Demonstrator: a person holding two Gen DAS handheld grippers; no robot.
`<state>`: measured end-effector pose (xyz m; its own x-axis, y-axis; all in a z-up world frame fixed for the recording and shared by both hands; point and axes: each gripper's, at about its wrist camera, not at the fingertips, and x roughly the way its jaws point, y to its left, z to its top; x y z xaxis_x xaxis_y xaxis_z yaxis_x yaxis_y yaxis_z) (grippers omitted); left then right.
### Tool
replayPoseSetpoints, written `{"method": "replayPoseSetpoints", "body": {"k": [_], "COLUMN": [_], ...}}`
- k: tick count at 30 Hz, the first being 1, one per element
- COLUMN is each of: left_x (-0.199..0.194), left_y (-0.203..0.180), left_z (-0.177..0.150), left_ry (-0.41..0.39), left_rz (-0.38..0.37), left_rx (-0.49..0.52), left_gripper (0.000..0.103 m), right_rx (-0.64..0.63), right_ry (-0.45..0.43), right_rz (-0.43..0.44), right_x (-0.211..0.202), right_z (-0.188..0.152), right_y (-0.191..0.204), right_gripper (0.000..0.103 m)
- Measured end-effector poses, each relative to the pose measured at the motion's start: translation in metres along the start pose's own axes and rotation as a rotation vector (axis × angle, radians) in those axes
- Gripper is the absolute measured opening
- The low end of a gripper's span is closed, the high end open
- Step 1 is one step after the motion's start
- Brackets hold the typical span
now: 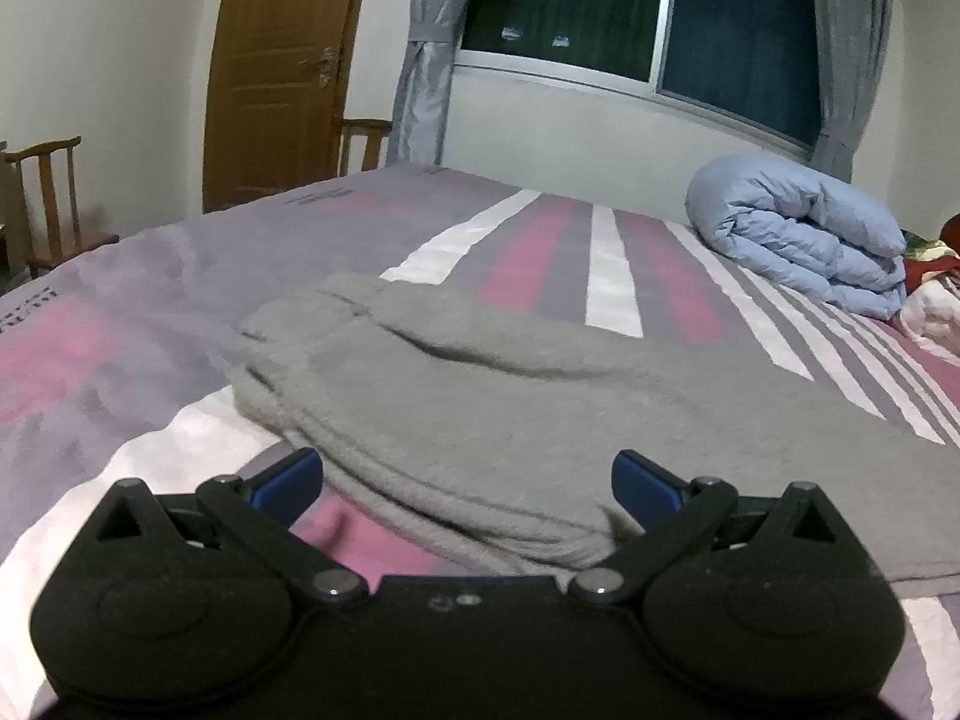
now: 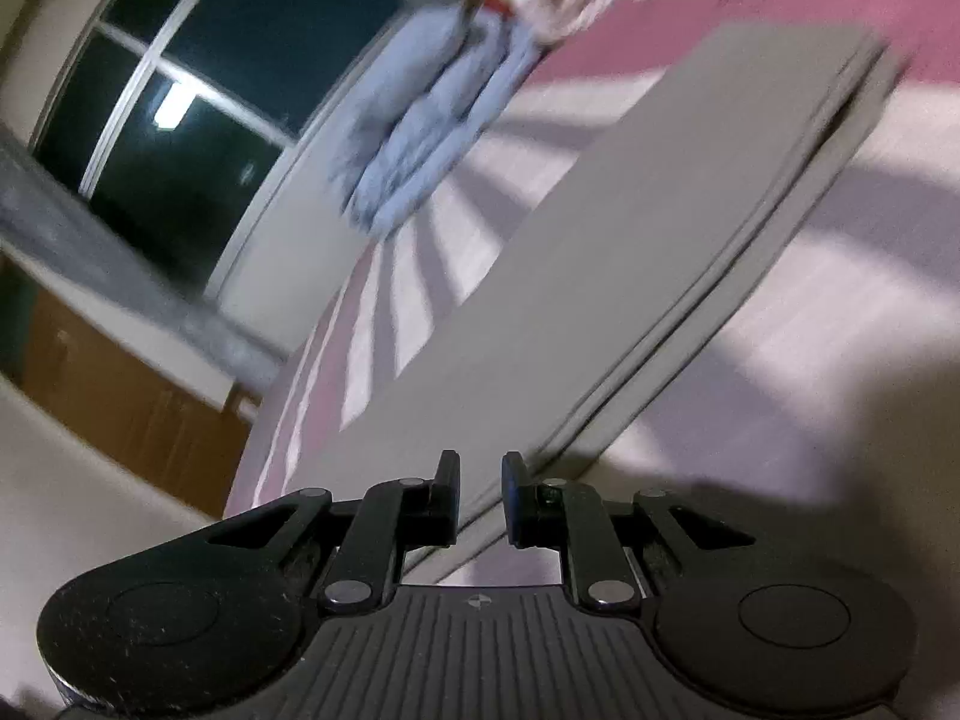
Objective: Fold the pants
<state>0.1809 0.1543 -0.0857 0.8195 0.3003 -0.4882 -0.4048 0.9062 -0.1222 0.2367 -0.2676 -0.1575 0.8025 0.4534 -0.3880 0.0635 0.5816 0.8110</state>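
Left tongs (image 1: 467,489) gape wide, empty, over the folded grey pants (image 1: 510,408) on the striped bed (image 1: 120,360). Right tongs (image 2: 481,498) stand narrowly apart, empty. One blue duvet (image 1: 798,234), one window (image 1: 630,18), two chairs (image 1: 48,198).

A home bedroom: striped bed (image 1: 180,276), rolled duvet (image 1: 798,234) (curtained window (image 1: 600,12)).

Dim indoor light; right wrist view motion-blurred, both fisheye-warped at the edges.
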Motion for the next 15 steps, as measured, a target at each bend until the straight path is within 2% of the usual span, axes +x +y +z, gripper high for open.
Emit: {"method": "replayPoseSetpoints", "body": {"k": [6, 11, 15], "left_x": [0.000, 0.003, 0.007], "left_y": [0.018, 0.027, 0.026], "left_z": [0.002, 0.001, 0.001], "left_ry": [0.006, 0.021, 0.034], "left_rz": [0.028, 0.036, 0.029], "left_rx": [-0.051, -0.084, -0.069], "left_gripper": [0.097, 0.097, 0.097], "right_rx": [0.064, 0.144, 0.178], "right_ry": [0.057, 0.053, 0.063], "right_rz": [-0.003, -0.016, -0.025], "right_x": [0.033, 0.050, 0.060], "right_z": [-0.012, -0.007, -0.004], "right_y": [0.004, -0.008, -0.010], "right_gripper": [0.015, 0.015, 0.015]}}
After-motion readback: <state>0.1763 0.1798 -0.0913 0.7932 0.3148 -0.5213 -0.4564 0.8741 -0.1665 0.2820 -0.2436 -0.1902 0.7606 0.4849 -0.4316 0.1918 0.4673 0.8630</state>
